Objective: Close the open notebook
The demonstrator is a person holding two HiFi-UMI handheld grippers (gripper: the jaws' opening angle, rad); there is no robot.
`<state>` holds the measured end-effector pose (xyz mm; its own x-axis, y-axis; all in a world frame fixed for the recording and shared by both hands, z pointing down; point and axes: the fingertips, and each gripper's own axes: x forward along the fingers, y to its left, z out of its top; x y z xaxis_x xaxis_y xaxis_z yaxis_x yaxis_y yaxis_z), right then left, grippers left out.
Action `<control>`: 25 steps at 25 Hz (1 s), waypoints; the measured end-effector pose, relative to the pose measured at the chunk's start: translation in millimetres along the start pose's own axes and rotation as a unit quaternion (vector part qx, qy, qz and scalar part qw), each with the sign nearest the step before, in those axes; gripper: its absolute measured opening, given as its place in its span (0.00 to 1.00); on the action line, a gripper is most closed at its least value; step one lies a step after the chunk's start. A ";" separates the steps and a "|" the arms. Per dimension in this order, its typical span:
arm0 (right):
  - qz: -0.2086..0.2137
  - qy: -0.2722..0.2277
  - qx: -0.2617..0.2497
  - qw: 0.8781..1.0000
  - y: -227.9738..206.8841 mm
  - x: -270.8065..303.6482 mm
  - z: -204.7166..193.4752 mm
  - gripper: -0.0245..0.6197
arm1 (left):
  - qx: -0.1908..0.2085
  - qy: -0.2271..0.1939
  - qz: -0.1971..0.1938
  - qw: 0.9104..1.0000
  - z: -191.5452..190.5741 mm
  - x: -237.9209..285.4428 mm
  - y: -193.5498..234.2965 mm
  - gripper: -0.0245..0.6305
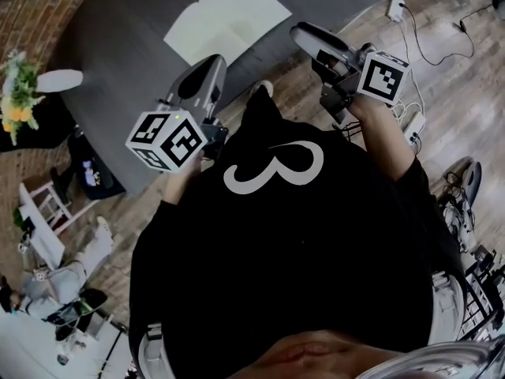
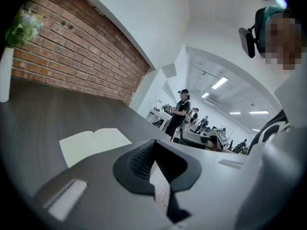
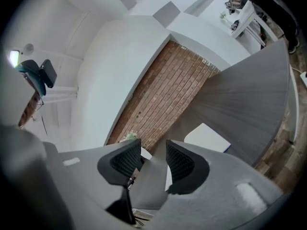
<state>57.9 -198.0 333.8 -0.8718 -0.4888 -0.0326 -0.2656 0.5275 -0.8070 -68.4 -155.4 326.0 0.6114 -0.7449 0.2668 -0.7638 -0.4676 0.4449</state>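
Observation:
The open notebook [image 1: 227,18] lies flat on the grey table [image 1: 118,77], its blank white pages up. It also shows in the left gripper view as the notebook [image 2: 93,143], and in the right gripper view as the notebook [image 3: 207,138]. My left gripper [image 1: 211,63] hovers over the table's near edge, short of the notebook; its pads meet with nothing between them, as the left gripper [image 2: 153,145] shows. My right gripper [image 1: 300,31] hangs by the notebook's right corner. In its own view the right gripper [image 3: 153,150] stands open, with a bare gap between the jaws.
A white vase [image 1: 59,80] with yellow flowers [image 1: 17,93] sits at the table's left end by the brick wall [image 2: 86,56]. A power strip [image 1: 397,8] and cables lie on the wooden floor to the right. People [image 2: 181,110] stand far off.

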 end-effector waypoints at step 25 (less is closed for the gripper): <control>-0.135 0.038 0.167 0.976 -129.0 51.1 -66.2 0.47 | -0.060 0.092 0.011 0.994 -41.8 38.6 88.9 0.06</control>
<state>20.3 -245.0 475.3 -0.8207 -0.5180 0.2412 -0.3512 0.1243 -0.9280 -104.0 -205.8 411.6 0.6307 -0.6500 0.4239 -0.7540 -0.3842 0.5328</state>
